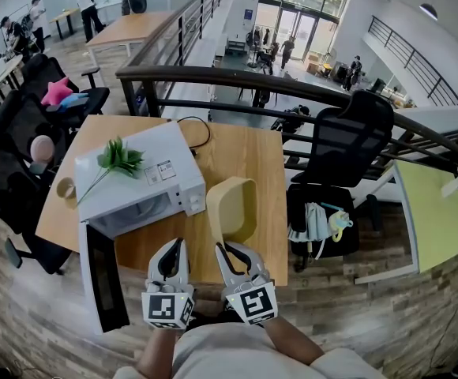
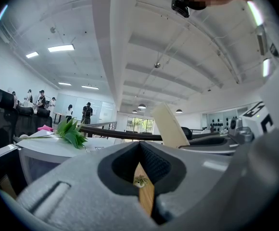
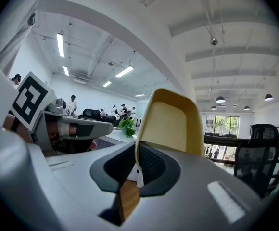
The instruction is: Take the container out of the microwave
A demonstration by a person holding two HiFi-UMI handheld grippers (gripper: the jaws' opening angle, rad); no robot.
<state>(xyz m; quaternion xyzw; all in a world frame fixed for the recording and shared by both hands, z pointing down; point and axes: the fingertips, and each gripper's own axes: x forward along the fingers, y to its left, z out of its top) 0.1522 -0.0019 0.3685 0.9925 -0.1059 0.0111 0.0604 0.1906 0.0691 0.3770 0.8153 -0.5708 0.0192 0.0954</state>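
Note:
A pale yellow container (image 1: 233,208) hangs tilted on its side just right of the white microwave (image 1: 138,180), above the wooden table (image 1: 245,144). My right gripper (image 1: 227,251) is shut on its near rim; in the right gripper view the container (image 3: 171,124) rises from between the jaws of the right gripper (image 3: 137,165). The left gripper (image 1: 174,247) is beside it, shut and holding nothing. In the left gripper view the jaws of the left gripper (image 2: 140,177) meet, and the container's edge (image 2: 168,126) shows ahead. The microwave door (image 1: 103,275) stands open toward me.
A green plant sprig (image 1: 120,160) lies on top of the microwave. A roll of tape (image 1: 65,188) sits at the table's left edge and a black cable (image 1: 197,125) at the back. A black office chair (image 1: 335,156) stands right of the table, before a railing.

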